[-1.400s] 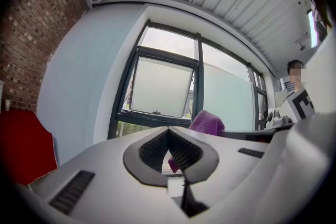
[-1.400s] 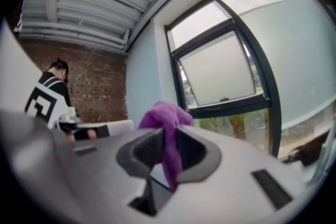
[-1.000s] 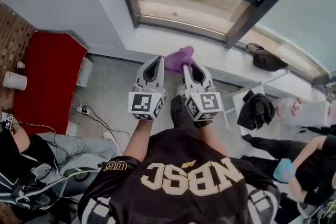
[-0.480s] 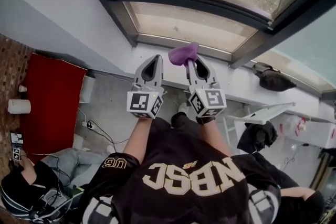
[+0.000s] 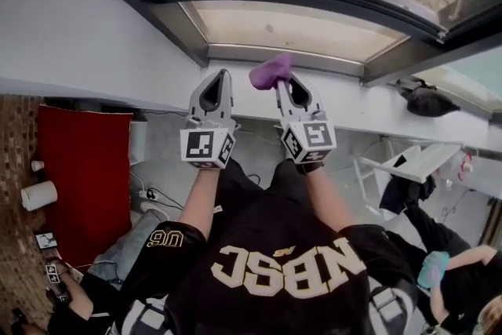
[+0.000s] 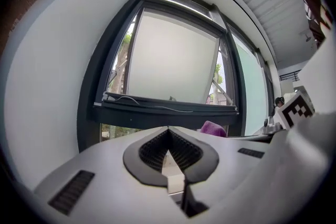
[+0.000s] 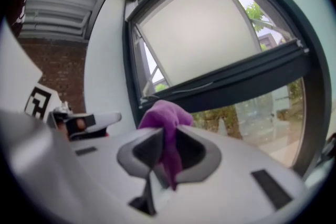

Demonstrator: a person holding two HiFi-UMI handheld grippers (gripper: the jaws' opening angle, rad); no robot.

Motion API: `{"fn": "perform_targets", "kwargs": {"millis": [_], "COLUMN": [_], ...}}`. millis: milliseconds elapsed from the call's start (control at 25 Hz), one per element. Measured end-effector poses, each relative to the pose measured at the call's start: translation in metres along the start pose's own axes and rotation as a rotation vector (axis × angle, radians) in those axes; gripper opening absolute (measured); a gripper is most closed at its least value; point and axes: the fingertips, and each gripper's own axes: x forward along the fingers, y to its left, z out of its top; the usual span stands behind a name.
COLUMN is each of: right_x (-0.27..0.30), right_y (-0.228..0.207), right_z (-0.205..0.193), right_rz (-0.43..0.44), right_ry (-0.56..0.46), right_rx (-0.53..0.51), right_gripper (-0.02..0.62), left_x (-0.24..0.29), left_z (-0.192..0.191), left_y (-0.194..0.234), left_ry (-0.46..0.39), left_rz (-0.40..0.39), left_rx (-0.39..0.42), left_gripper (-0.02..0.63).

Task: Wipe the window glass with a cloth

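Right gripper (image 7: 167, 136) clamped on a bunched purple cloth (image 7: 164, 114), held up near the window glass (image 7: 247, 110); no contact visible. Left gripper (image 6: 168, 132) closed on nothing, alongside. Risk: the cloth, pinched by a narrow fold, may pull free under wiping pressure, letting the jaw tips scrape the glass

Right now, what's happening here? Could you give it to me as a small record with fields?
Setting: a person facing a window with a dark frame
right gripper: shut on the purple cloth
left gripper: shut, nothing between its jaws
Cloth shape: bunched up, sticking out past the jaws toward the window
Cloth on glass: cannot tell
upper sash: tilted open
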Motion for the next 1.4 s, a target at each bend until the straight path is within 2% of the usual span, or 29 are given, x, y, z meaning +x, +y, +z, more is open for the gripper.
{"fn": "perform_targets", "kwargs": {"millis": [200, 360, 560, 680, 760, 880, 1000, 1080, 1160, 1280, 1400], "right_x": [0.112, 0.213, 0.315, 0.35, 0.36, 0.346, 0.299, 0.258, 0.21, 0.138, 0.063], "right_y": [0.026, 0.063, 0.102, 0.112, 0.104, 0.054, -0.029, -0.096, -0.169, -0.278, -0.378], "right_z": [-0.034, -0.057, -0.077, -0.087, -0.09, -0.08, -0.062, -0.05, -0.038, -0.023, -0.012], "right_rz": [0.013, 0.055, 0.146, 0.197, 0.199, 0.15, 0.076, 0.017, -0.056, -0.191, -0.383], "right_ry": [0.014, 0.034, 0.002, -0.014, -0.032, -0.066, -0.106, -0.13, -0.153, -0.193, -0.253], "right_rx": [0.022, -0.011, -0.043, -0.035, 0.006, 0.108, 0.153, 0.161, 0.15, 0.156, 0.205], "right_gripper": [0.078, 0.078, 0.078, 0.078, 0.078, 0.078, 0.078, 0.078, 0.078, 0.078, 0.078], "left_x": [0.009, 0.001, -0.014, -0.019, -0.016, -0.001, 0.03, 0.059, 0.091, 0.135, 0.165], "left_z": [-0.029, -0.047, -0.071, -0.09, -0.102, -0.117, -0.126, -0.138, -0.156, -0.177, -0.19], "left_y": [0.085, 0.14, 0.162, 0.164, 0.163, 0.144, 0.104, 0.066, 0.009, -0.094, -0.175], "left_ry": [0.014, 0.044, 0.099, 0.134, 0.15, 0.166, 0.147, 0.143, 0.149, 0.156, 0.166], "left_rz": [0.016, 0.032, 0.044, 0.073, 0.102, 0.132, 0.116, 0.096, 0.045, -0.087, -0.216], "left_rx": [0.061, 0.045, -0.01, -0.039, -0.04, -0.017, 0.02, -0.005, -0.051, -0.098, -0.11], "left_gripper": [0.017, 0.017, 0.017, 0.017, 0.017, 0.017, 0.017, 0.017, 0.017, 0.017, 0.017]}}
